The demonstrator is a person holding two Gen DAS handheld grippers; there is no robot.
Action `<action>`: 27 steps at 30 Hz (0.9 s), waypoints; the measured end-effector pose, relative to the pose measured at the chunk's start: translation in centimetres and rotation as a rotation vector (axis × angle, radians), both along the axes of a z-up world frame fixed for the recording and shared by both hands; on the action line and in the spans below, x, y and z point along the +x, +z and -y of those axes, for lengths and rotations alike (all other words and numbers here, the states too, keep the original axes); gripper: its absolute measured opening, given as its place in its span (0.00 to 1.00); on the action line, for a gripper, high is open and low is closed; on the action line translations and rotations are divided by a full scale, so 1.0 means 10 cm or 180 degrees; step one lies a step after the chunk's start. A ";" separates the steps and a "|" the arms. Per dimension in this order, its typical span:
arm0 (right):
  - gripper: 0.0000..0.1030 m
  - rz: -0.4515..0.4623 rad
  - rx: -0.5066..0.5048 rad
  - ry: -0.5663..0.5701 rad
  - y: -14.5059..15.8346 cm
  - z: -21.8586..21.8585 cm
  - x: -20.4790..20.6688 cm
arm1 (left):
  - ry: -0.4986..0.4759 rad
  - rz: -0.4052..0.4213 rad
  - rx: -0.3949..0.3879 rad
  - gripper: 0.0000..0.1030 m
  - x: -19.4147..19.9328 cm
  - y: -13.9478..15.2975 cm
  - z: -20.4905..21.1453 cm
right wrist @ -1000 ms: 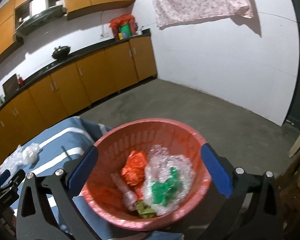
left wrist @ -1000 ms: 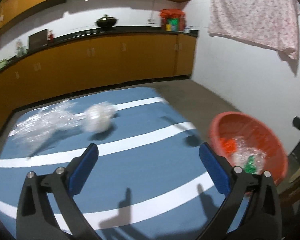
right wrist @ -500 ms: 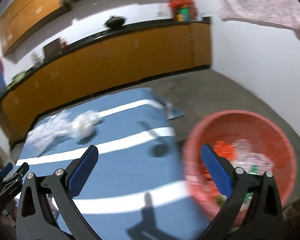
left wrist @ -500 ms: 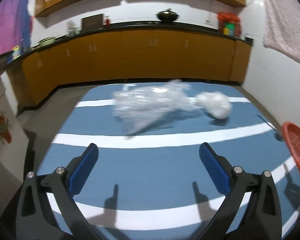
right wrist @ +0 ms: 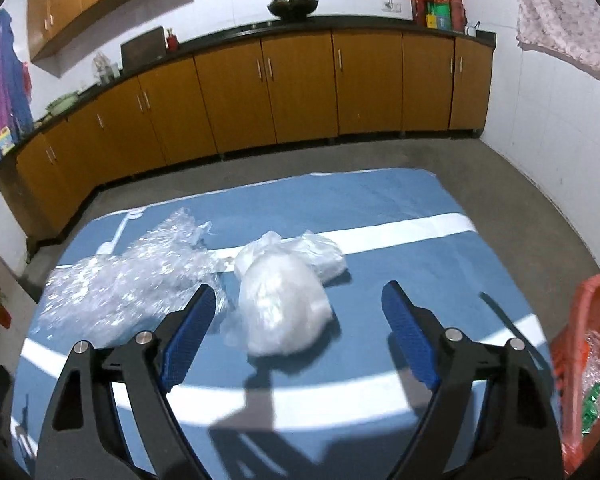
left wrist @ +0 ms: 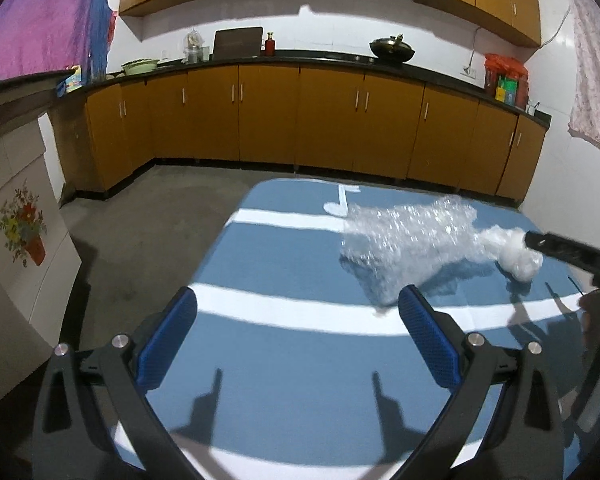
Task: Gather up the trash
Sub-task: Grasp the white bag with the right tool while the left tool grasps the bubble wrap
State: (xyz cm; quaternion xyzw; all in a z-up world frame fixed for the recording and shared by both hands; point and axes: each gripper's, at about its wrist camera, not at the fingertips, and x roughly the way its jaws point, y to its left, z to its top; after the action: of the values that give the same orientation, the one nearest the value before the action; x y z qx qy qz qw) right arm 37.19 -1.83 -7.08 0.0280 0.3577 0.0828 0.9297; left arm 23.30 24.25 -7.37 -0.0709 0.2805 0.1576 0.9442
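A crumpled white plastic bag (right wrist: pixel 284 300) lies on the blue, white-striped table cloth (right wrist: pixel 400 208). A loose sheet of clear bubble wrap (right wrist: pixel 132 276) lies to its left. My right gripper (right wrist: pixel 299 294) hovers just before the bag with its jaws closing. The bag shows between its blue pads (right wrist: pixel 188 332), which stand clear of it. My left gripper (left wrist: pixel 296 304) is open over bare cloth with nothing between its fingers. From there the bubble wrap (left wrist: pixel 404 240) lies ahead to the right, and the white bag (left wrist: pixel 516 252) beyond it.
A red basket (right wrist: pixel 580 340) holding trash stands off the table's right edge. Orange cabinets (left wrist: pixel 300 120) line the far wall, with bare concrete floor between them and the table. The right tool's black finger (left wrist: pixel 556 246) reaches in over the bag.
Both grippers have swung left, away from the red basket and toward the trash on the table. The white bag now lies between the right gripper's fingers, which have narrowed slightly.
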 end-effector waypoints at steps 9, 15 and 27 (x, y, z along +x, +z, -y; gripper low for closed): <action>0.42 -0.0137 -0.0396 0.0332 -0.14 -0.08 0.04 | -0.0428 0.0245 0.0118 0.96 0.48 0.28 0.07; 0.41 -0.0131 -0.0340 0.0280 -0.12 0.20 -0.17 | -0.0981 0.0015 0.0292 0.96 1.07 0.24 0.31; 0.41 -0.0143 -0.0314 0.0262 -0.10 0.38 -0.23 | -0.1377 -0.0700 -0.0301 0.75 1.53 -0.39 0.35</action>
State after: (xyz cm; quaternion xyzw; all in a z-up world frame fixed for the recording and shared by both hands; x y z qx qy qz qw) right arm 34.84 -5.60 -8.09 -0.0308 0.3830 0.1025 0.9175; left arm 38.59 20.71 -11.25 -0.0358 0.3972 -0.0547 0.9154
